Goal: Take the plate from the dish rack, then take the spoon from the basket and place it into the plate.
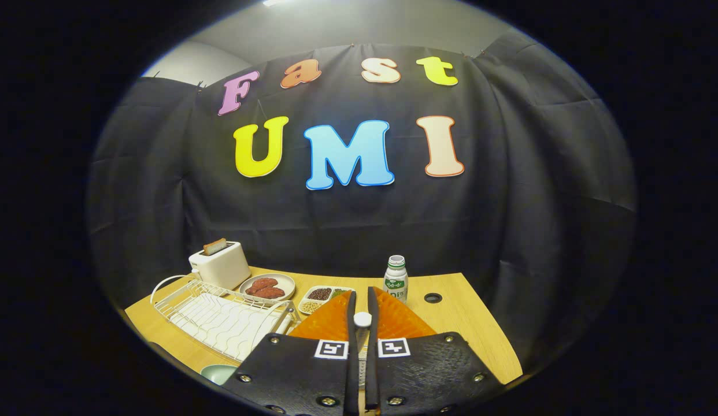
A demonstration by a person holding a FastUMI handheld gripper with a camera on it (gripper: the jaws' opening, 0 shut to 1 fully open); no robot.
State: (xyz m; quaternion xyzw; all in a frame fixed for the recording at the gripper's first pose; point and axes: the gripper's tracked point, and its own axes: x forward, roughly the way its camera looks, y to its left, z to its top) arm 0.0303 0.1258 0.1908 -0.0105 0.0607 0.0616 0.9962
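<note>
My gripper (362,296) is shut on the spoon (362,319). A small white rounded part of the spoon shows clamped between the two fingers, and more of it runs back along the narrow gap. Right under and beyond the fingers lies the orange ribbed basket (330,325). The white wire dish rack (220,318) stands to the left of the basket with no dishes in it. A pale green plate (218,372) lies on the table in front of the rack, left of the gripper body, which hides most of it.
On the wooden table (463,323), a white toaster (220,264) holding a slice stands behind the rack. Beside it are a plate of brown food (267,287) and a divided dish of beans (321,296). A small bottle (396,279) stands just beyond the basket. A cable hole (433,298) lies to the right.
</note>
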